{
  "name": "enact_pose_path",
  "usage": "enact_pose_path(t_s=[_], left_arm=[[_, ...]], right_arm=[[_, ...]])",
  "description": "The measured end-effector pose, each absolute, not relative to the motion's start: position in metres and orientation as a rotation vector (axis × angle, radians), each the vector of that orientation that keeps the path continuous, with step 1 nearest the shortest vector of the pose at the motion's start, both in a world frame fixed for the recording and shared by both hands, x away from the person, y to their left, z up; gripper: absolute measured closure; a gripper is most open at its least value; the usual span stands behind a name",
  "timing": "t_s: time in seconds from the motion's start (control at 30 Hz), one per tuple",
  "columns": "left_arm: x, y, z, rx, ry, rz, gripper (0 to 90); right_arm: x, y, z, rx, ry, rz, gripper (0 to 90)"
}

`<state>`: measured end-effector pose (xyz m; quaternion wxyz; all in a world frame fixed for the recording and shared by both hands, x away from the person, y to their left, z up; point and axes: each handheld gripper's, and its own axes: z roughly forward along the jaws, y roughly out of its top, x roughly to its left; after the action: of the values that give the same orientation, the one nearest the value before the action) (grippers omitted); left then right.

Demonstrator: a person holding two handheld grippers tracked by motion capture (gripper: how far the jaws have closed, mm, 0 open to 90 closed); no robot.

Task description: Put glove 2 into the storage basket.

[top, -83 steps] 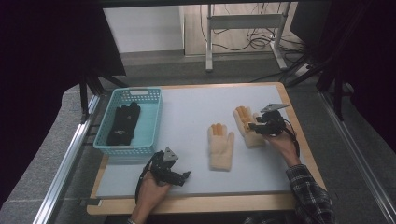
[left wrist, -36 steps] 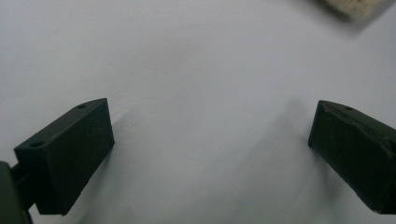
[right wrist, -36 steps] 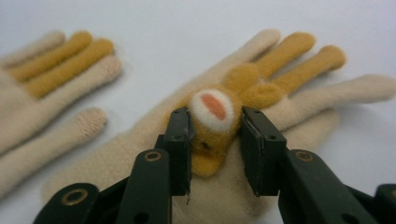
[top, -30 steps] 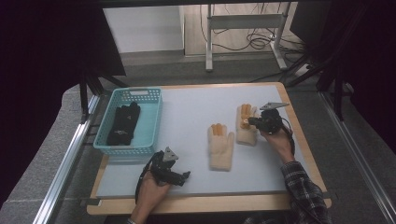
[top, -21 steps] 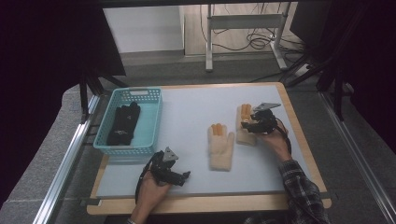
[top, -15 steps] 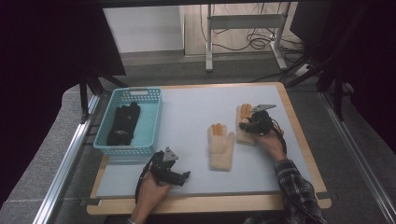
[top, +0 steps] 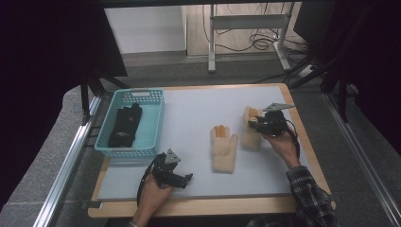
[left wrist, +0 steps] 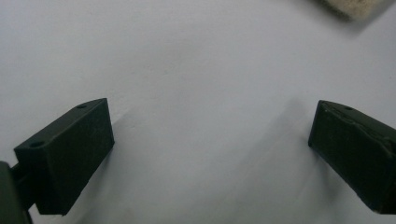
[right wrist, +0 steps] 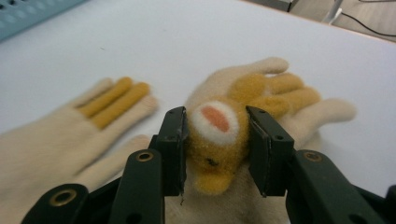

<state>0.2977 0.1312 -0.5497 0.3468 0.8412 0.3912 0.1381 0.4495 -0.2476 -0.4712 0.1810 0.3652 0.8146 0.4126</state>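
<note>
High view: our right gripper sits on the right-hand glove near the desk's right edge. Right gripper view: its jaws, just reopened partway, pinch the glove's plush patch; we lift gently. Left gripper view: jaws wide, empty.

Ahead of the left tool, its jaws wide apart, bare bench lay open, with only a cream glove far off to its right. The blue basket with black gloves stood close beyond it to the left. The right tool sat pressed onto a second glove; the first glove lay just to its left, and open bench spread past both.
</note>
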Motion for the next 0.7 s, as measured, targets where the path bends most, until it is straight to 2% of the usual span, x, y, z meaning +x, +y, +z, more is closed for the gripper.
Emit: enact_pose_path(t_s=[0.17, 0.47, 0.7], left_arm=[[0.298, 0.131, -0.550, 2.182, 1.015, 0.358, 0.2], [0.298, 0.131, -0.550, 2.177, 1.016, 0.360, 0.2], [0.298, 0.131, -0.550, 2.176, 1.017, 0.360, 0.2]], right_arm=[[0.432, -0.244, -0.457, 1.007, 2.307, 1.212, 59.6], [0.386, -0.208, -0.429, 0.895, 2.375, 1.302, 59.2], [0.381, -0.165, -0.445, 0.881, 2.456, 1.285, 58.3]])
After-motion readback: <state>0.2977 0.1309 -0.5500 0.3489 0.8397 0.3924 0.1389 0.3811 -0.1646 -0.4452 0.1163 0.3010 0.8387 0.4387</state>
